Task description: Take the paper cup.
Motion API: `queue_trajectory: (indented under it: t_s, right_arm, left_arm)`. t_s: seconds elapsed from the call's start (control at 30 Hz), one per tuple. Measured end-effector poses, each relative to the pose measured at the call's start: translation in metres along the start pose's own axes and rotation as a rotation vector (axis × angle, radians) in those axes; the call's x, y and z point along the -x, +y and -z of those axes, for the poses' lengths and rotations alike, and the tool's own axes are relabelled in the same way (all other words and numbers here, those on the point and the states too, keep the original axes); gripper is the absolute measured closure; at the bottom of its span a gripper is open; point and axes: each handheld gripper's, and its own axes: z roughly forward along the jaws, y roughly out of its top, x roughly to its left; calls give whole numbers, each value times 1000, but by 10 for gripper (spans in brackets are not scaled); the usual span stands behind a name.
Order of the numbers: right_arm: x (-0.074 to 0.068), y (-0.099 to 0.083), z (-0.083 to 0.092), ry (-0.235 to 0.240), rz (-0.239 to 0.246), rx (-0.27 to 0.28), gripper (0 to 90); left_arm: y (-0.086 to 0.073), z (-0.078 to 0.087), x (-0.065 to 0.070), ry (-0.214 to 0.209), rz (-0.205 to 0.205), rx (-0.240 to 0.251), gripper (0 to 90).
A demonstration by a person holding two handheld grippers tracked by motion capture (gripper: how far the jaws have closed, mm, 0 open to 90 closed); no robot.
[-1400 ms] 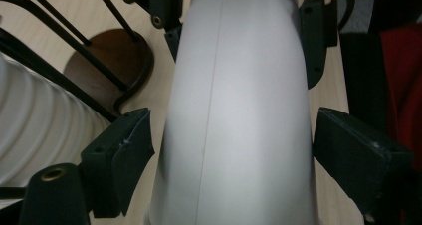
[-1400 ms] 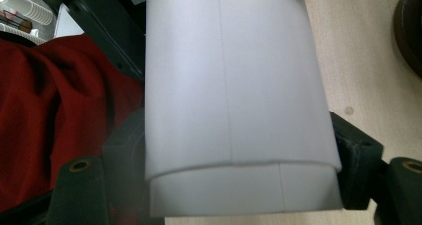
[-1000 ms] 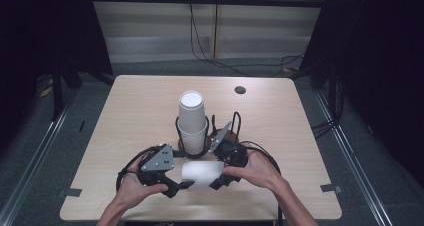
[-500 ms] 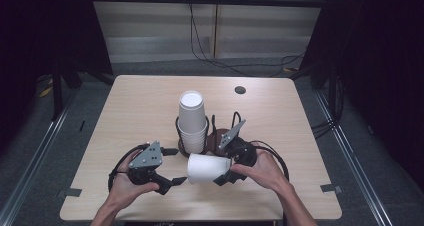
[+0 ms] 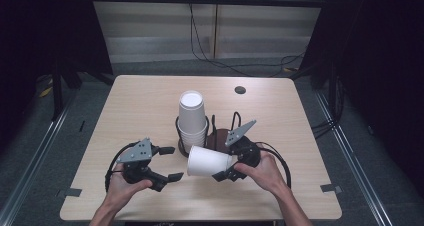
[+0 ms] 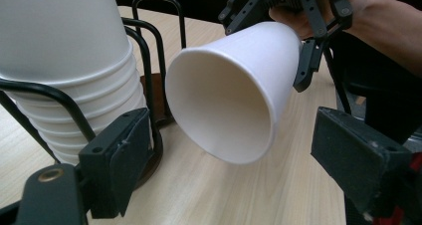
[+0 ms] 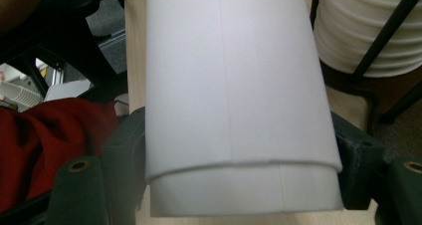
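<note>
A single white paper cup lies on its side in the air above the table's front middle. My right gripper is shut on its base end, and its pads press on both sides of the cup. The cup's open mouth faces my left gripper, which stands open with nothing between its pads. In the high view the left gripper sits a short way left of the cup, apart from it. A stack of white cups stands upright in a black wire holder.
The wire holder has a second, empty ring over a dark base just behind the right gripper. A small dark hole is in the wooden table at the back right. Cables loop beside both hands. Red cloth shows past the table's edge.
My left gripper has drawn away to the left from the cup's mouth. The right gripper has kept hold of the cup and barely moved.
</note>
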Motion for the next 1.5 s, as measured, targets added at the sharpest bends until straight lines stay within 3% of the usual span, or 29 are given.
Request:
queue_trajectory:
  t_s: [0.3, 0.4, 0.43, 0.53, 0.7, 1.17, 1.37, 1.5]
  right_arm:
    - [-1, -3, 2, 24, 22, 90, 250]
    - [-1, -4, 2, 17, 34, 121, 251]
    - [-2, -5, 2, -5, 39, 137, 251]
    - [-2, -6, 3, 4, 45, 164, 252]
    - [-2, -8, 0, 31, 59, 201, 252]
    - [-4, -9, -5, 75, 79, 245, 251]
    - [-7, -7, -5, 99, 101, 245, 252]
    - [-9, -6, -6, 107, 114, 245, 252]
  left_arm:
    - [-1, 2, -1, 13, 24, 53, 159]
    - [0, 2, -1, 9, 30, 68, 159]
    - [0, 3, 0, 14, 28, 69, 159]
    - [0, 3, 1, 24, 30, 75, 158]
    - [1, 2, 2, -11, 22, 83, 157]
    - [3, -8, 7, -65, -8, 89, 157]
    - [5, -13, 7, -32, -7, 88, 156]
    - [5, -14, 6, -44, -6, 98, 122]
